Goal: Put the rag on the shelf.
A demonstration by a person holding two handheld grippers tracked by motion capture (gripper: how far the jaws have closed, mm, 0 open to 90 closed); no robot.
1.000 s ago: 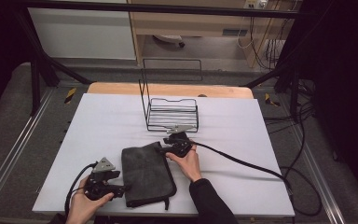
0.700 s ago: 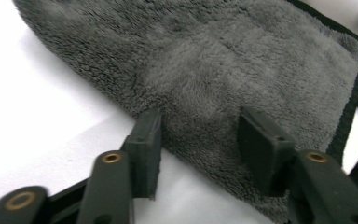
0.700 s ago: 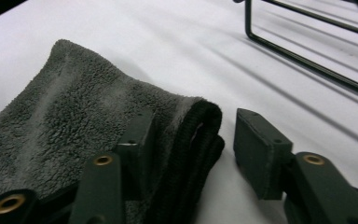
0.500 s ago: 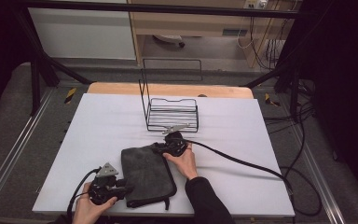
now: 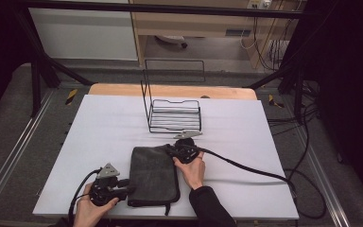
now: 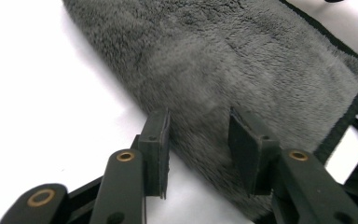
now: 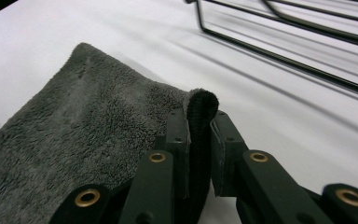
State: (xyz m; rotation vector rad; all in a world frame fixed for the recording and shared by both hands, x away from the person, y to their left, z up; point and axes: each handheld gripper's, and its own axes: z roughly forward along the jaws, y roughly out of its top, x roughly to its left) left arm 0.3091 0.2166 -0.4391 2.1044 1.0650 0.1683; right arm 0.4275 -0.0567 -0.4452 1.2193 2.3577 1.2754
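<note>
Two hand-held grippers have just been closing their jaws on the dark grey fleece cloth with black stitched hem [image 5: 153, 175], and this is the change that matters. In the earlier high-view pictures the right gripper sits slightly farther right, off the cloth's upper right corner; now it has shifted left onto that corner. The left hand has stayed in place at the lower left.

Nearest, in the lower left of the high view, the left gripper [image 5: 126, 190] points right at the cloth's left edge. In the left gripper view its jaws [image 6: 200, 149] straddle the folded edge, with pile filling the space between them; whether the pads truly press cannot be told, as a clear gap remains.

Farther up, at the centre of the high view, the right gripper [image 5: 172, 152] is clenched on the corner. The right gripper view shows the black hem [image 7: 200, 116] pinched upright between both pads.

Judgement: one corner is secured and the opposite edge is being taken, so a lift or fold of the cloth is the likely step in hand.

Cloth condition: folded to a rounded rectangle, lying flat on the white table surface [image 5: 99, 132], plush, with a small tab at its lower edge.

Farthest, the black wire rack [image 5: 175, 116] stands beyond the cloth, apart from it.
</note>
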